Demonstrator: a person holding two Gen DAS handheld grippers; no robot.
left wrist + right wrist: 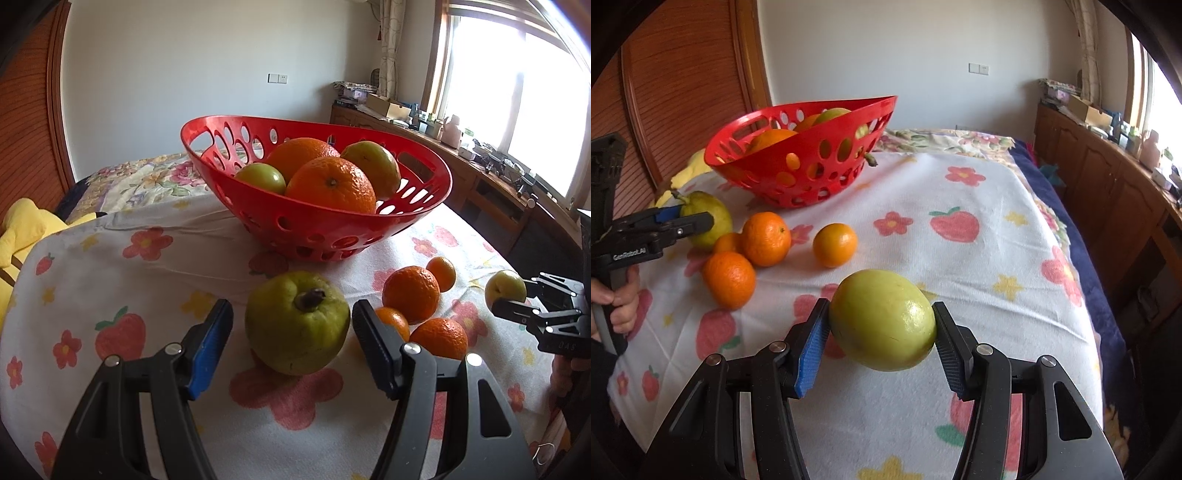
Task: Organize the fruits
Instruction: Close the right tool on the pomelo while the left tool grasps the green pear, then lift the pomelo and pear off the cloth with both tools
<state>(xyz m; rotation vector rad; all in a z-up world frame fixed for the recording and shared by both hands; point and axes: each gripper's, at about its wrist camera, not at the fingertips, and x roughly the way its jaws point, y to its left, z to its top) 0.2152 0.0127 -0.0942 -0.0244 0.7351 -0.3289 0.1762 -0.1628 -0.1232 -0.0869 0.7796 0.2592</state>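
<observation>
Toward ten o'clock from the right gripper (882,332), clamped on a smooth yellow-green round fruit (882,319), stands the perforated red plastic basket (798,162); the left gripper (291,332) straddles, unclosed, a knobbly green guava (297,321).

A: Where is there room on the cloth (979,258)?

B: The right half lies bare up to the far edge. On the left, four oranges (764,239) crowd together, one a little apart, between the right gripper (882,332) with its yellow-green fruit (882,319) and the left gripper (291,332).

A: And toward the red basket (332,225)?

B: Its near wall stands just behind the oranges and the green guava (297,321). The rim is open from above, though fruit already heaps inside; a gap shows at its right end
</observation>
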